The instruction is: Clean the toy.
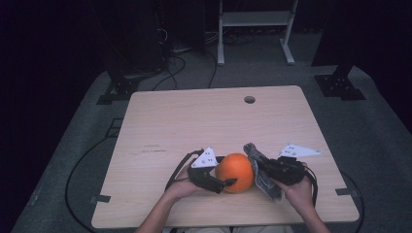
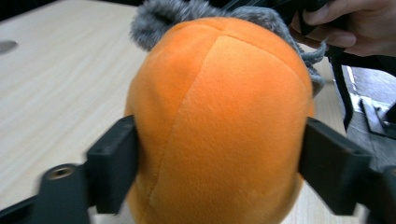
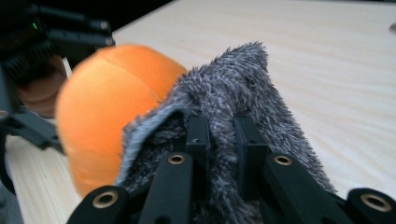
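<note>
- I have the left tool [image 1: 228,182] clamped on the orange plush ball [image 1: 235,172], one jaw on either flank; the left gripper view shows both black jaws pressed into the orange plush ball [image 2: 219,126] at its widest part, so the grip spans the whole body.
- The ball sits near the front edge of the table [image 1: 194,116], between my two hands, low on or just above the wood; I cannot tell whether it touches.
- My right tool [image 1: 258,167] is nearly shut, pinching a fold of grey fur fabric [image 1: 262,174] between its jaws. In the right gripper view the right tool [image 3: 223,135] has the grey fur fabric [image 3: 233,88] bunched up between and over the jaws, with the orange plush ball [image 3: 112,107] just beyond it to the left.
- The fur lies against the right side of the ball and reaches around its far side, where the left gripper view shows the grey fur fabric [image 2: 159,18] peeking over the top. Whether the two are sewn together or the fur is merely draped there, I cannot tell.
- I judge the split is deliberate: the left grip steadies the round, squashy body so it cannot roll, while the right takes a thin pinch on the loose pile, the only way to get purchase on something so floppy.
- The next pull should be slow; fur can slip out of a narrow pinch.
</note>
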{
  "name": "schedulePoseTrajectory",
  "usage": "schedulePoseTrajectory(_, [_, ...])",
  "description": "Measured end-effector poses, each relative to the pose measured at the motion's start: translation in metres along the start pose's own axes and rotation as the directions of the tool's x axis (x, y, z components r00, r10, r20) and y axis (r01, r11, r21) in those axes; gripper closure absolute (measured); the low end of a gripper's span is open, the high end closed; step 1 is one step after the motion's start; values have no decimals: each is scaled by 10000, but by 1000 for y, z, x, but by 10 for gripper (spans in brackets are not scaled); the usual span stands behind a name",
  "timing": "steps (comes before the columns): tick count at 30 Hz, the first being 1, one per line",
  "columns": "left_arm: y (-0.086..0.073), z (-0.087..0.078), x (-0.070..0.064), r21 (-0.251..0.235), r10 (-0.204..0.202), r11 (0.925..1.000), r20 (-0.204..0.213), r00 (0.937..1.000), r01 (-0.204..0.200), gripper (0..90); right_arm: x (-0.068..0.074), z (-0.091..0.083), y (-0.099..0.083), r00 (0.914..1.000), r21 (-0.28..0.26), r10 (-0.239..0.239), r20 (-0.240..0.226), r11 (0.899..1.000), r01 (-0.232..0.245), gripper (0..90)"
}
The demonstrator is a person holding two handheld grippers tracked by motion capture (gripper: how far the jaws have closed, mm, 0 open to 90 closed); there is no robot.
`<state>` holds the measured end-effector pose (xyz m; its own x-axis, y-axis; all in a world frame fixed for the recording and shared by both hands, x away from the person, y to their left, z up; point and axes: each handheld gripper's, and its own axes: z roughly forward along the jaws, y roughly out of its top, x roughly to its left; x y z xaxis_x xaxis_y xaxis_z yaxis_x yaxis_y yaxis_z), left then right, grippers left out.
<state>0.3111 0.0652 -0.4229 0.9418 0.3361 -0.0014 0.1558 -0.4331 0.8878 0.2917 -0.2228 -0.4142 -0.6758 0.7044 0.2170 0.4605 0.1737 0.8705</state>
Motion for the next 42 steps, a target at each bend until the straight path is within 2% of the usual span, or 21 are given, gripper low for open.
schedulePoseTrajectory(1, [2, 0, -1, 79, -43, 10000, -270, 9996, 45, 238, 1, -4, 2, 10000, -236, -11, -93, 9997, 9, 778])
schedulePoseTrajectory(3, [6, 0, -2, 190, 23, 9998, -533, 9986, -12, 242, 7, -12, 8, 9994, -716, -160, -322, 9973, 136, 778])
schedulePoseTrajectory(6, [9, 5, -11, 354, 230, 9992, -527, 9983, -212, 243, 24, -17, 15, 9932, -1093, -770, -875, 9917, 673, 778])
schedulePoseTrajectory(8, [11, 11, -18, 554, 417, 9977, -488, 9979, -389, 232, 38, -12, 16, 9877, -928, -1297, -870, 9882, 1215, 777])
schedulePoseTrajectory(10, [9, 12, -19, 558, 329, 9980, -370, 9988, -308, 223, 43, -7, 15, 9823, -727, -1812, -466, 9814, 1776, 774])
schedulePoseTrajectory(12, [7, 10, -17, 490, 238, 9985, -80, 9997, -233, 226, 37, -8, 14, 9845, -749, -1708, -411, 9830, 1674, 773])
schedulePoseTrajectory(15, [6, 9, -17, 497, 500, 9974, 317, 9982, -516, 217, 22, -10, 11, 9929, -603, -1185, -124, 9912, 1175, 773])
schedulePoseTrajectory(17, [6, 6, -15, 236, 407, 9988, 499, 9979, -419, 210, 15, -11, 8, 9951, -535, -986, -8, 9937, 984, 774])
schedulePoseTrajectory(19, [6, 6, -10, 246, 200, 9995, 255, 9995, -206, 183, 11, -12, 7, 9966, -543, -820, -39, 9952, 817, 774])
schedulePoseTrajectory(21, [3, 9, -7, 323, -149, 9994, 147, 9998, 144, 167, 13, -12, 7, 9962, -582, -874, -44, 9945, 870, 776])
schedulePoseTrajectory(24, [0, 13, -9, 234, -132, 9996, -102, 9999, 134, 204, 26, -11, 10, 9922, -612, -1244, -108, 9905, 1235, 778])
schedulePoseTrajectory(27, [1, 14, -12, 177, -134, 9997, -166, 9998, 137, 223, 39, -11, 14, 9859, -713, -1628, -392, 9846, 1598, 778])
schedulePoseTrajectory(30, [2, 17, -18, 277, 154, 9995, -148, 9998, -150, 245, 45, -10, 16, 9818, -729, -1807, -586, 9816, 1763, 778])
schedulePoseTrajectory(32, [2, 18, -21, 259, 279, 9993, -105, 9996, -276, 255, 42, -10, 16, 9825, -701, -1803, -462, 9817, 1768, 778])
schedulePoseTrajectory(35, [3, 17, -20, 189, 491, 9986, 76, 9988, -492, 255, 29, -11, 15, 9884, -709, -1490, -288, 9866, 1467, 778])
schedulePoseTrajectory(39, [2, 16, -18, 22, 379, 9993, 171, 9991, -379, 262, 11, -14, 9, 9959, -657, -886, -187, 9940, 872, 779])
schedulePoseTrajectory(42, [2, 17, -17, 43, 379, 9993, 82, 9992, -379, 265, 8, -17, 7, 9960, -486, -899, 31, 9948, 899, 779])
